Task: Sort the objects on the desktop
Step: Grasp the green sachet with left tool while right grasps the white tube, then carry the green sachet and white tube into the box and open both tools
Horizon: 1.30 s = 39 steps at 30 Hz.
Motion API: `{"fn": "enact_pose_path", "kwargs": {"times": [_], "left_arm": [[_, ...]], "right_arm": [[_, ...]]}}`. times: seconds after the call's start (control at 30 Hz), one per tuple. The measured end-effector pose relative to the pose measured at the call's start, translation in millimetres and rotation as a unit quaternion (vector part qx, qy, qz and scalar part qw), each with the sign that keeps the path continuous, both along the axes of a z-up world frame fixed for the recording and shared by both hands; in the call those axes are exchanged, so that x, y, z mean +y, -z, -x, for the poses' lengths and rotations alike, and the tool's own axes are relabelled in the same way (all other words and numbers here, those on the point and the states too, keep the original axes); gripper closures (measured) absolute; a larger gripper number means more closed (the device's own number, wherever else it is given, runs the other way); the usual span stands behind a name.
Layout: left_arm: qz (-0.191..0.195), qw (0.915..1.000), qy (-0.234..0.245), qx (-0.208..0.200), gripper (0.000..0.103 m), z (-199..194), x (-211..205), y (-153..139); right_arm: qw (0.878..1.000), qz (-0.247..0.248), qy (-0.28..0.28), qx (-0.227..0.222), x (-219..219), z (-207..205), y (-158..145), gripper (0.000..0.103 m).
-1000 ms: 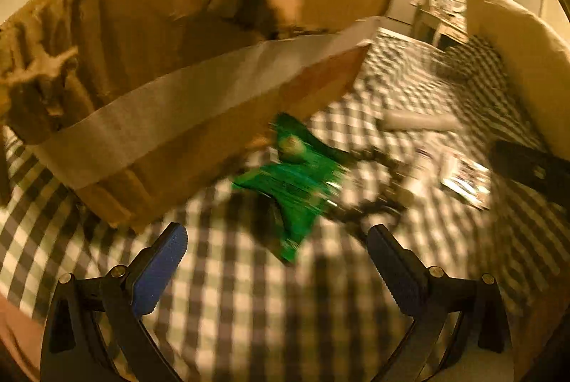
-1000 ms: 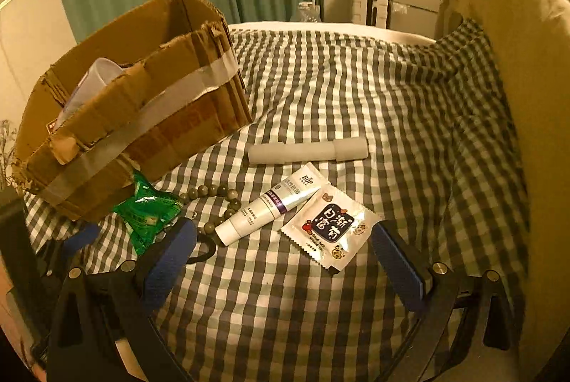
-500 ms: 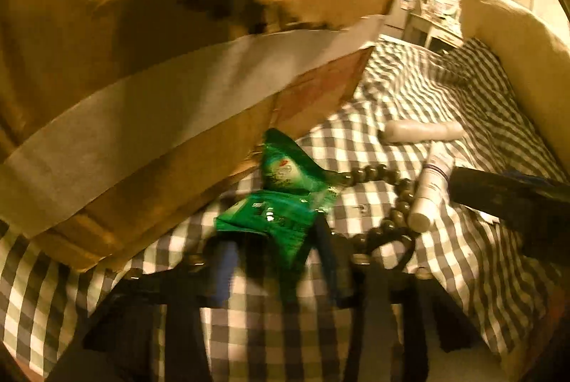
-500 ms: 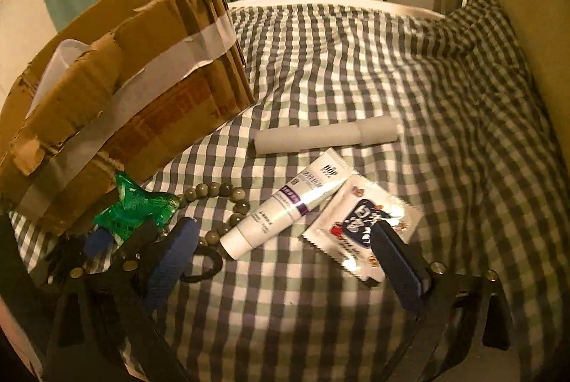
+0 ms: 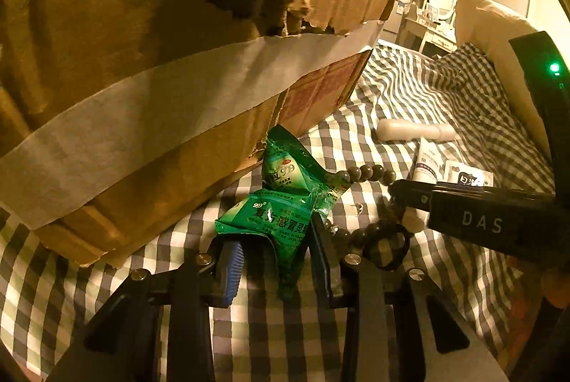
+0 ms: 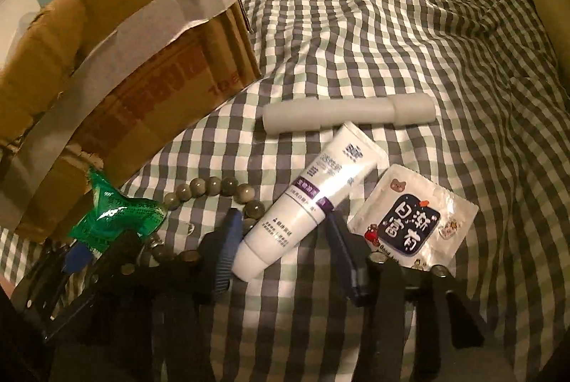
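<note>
A pair of joined green sachets lies on the checked cloth against the torn cardboard box. My left gripper has its jaws closing on the sachets' lower part, and both pads touch the foil. In the right wrist view a white tube lies slantwise between the fingers of my right gripper. Its jaws are closing too, pads against the tube's sides near the cap. The green sachets and the box show at the left there.
A string of grey-green beads curls between sachets and tube. A pale cylinder lies behind the tube and a white snack sachet to its right. A cream cushion borders the cloth on the right. The right gripper's black body crosses the left view.
Both grippers went from wide open to closed: the left around the green sachets first, then the right, which came down over the white tube.
</note>
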<state>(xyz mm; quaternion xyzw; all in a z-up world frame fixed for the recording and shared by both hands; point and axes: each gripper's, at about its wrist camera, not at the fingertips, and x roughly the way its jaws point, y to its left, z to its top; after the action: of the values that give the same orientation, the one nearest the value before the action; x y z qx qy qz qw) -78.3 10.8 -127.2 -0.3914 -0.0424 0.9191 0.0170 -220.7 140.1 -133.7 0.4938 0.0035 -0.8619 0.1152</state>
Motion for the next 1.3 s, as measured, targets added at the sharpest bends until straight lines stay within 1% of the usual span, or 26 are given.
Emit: {"fn": "enact_pose_path", "kwargs": {"times": [0.07,0.17,0.37,0.7,0.87,0.97,1.1,1.17,1.3], "left_arm": [[0.003,1.0000,0.003,0.003,0.069,-2,1,0],[0.006,1.0000,0.004,0.004,0.070,-5,2,-3],[-0.003,0.9998,0.002,0.017,0.070,-18,1,-17],[0.002,0.9991,0.004,0.041,0.070,-44,7,-44],[-0.007,0.9994,-0.001,0.033,0.070,-53,9,-49],[-0.011,0.9993,-0.002,0.034,0.070,-58,10,-53],[-0.017,0.9988,-0.004,0.047,0.070,-62,12,-66],[-0.015,0.9984,-0.002,0.055,0.070,-63,15,-73],[0.015,0.9975,0.005,0.069,0.070,-63,21,-93]], "right_arm": [[1.000,0.001,-0.006,0.006,1,-6,-3,0.072],[1.000,-0.005,-0.013,0.014,2,-18,-9,0.077],[1.000,0.003,-0.015,0.015,11,-42,-22,0.079],[0.999,0.033,-0.001,0.036,18,-82,-49,0.080],[0.998,0.041,-0.007,0.042,16,-99,-60,0.080],[0.998,0.044,-0.011,0.052,13,-110,-70,0.080],[0.996,0.042,-0.017,0.072,11,-122,-87,0.080],[0.996,0.039,-0.022,0.080,8,-126,-95,0.080],[0.994,0.041,-0.030,0.096,6,-130,-109,0.080]]}}
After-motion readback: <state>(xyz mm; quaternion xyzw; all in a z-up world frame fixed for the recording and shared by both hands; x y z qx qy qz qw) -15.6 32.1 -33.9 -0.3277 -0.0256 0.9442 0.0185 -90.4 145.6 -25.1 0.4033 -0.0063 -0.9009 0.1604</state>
